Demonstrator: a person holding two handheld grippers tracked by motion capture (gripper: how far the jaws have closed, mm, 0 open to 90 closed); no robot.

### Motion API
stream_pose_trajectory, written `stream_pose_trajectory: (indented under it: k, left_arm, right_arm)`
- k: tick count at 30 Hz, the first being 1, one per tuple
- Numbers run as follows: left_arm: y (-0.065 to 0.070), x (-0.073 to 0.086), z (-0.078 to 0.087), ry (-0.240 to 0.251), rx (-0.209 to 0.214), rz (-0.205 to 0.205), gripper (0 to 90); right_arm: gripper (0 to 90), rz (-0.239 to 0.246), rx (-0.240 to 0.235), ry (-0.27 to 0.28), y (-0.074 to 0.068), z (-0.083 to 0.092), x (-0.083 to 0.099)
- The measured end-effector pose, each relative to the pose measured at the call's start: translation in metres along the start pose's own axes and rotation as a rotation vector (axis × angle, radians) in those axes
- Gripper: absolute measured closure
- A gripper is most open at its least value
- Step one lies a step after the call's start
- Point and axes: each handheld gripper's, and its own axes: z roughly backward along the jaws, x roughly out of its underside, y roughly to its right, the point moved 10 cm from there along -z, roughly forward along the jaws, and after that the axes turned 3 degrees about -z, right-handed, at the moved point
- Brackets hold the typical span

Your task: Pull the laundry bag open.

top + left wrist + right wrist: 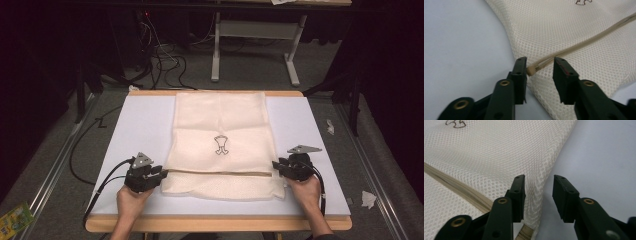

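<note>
A cream mesh bag (222, 145) lies flat on the white mat (140, 125) of the table, roughly centred, its long axis running from the person's edge toward the far edge. A tan zipper (220, 173) crosses it from side to side near the person's end, at right angles to that axis, so the shorter strip of mesh below the zipper lies nearest the person. A small dark printed figure (220, 144) sits on the middle of the bag, upright as the high view shows it.

The left gripper (159, 173) is at the bag's left edge, level with the zipper. In the left gripper view its jaws stand apart with the left end of the zipper (584, 41) (a small tan nub (531, 70) just beside the left jaw) lying between them; the pads do not press on it, so nothing is grasped.

The right gripper (276, 166) is at the bag's right edge, at the zipper's other end. In the right gripper view its jaws are likewise spread, the bag's (499, 157) side edge running up between them, the left jaw over the mesh, the right jaw over bare mat (604, 157). The zipper (456, 186) passes to the left of the jaws. Released, holding nothing.
</note>
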Motion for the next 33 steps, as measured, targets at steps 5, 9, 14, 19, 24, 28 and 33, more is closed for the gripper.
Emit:
stream_pose_trajectory:
  k: [5, 9, 14, 19, 24, 28, 33]
  left_arm:
    - [0.002, -0.015, 0.007, 0.055, -0.006, -0.009, 55.0]
    - [0.001, -0.025, 0.014, 0.097, -0.014, -0.003, 52.8]
    - [-0.007, -0.031, 0.023, 0.124, -0.033, 0.01, 48.5]
    - [-0.014, -0.033, 0.033, 0.134, -0.038, 0.021, 45.8]
    - [-0.021, -0.034, 0.041, 0.156, -0.05, 0.037, 42.5]
    - [-0.025, -0.036, 0.044, 0.168, -0.057, 0.05, 41.3]
    - [-0.032, -0.036, 0.05, 0.188, -0.07, 0.066, 40.6]
  right_arm:
    - [58.0, 0.006, 0.007, 0.055, -0.001, 0.01, -0.008]
    - [57.8, 0.014, -0.003, 0.094, -0.003, 0.021, -0.016]
    - [58.0, -0.01, -0.012, 0.141, 0.002, 0.032, -0.022]
    - [57.9, -0.029, -0.008, 0.156, 0.012, 0.041, -0.025]
    - [58.0, -0.038, -0.003, 0.184, 0.019, 0.052, -0.027]
    - [58.0, -0.051, 0.002, 0.205, 0.025, 0.059, -0.028]
    - [57.8, -0.064, 0.006, 0.227, 0.033, 0.068, -0.029]
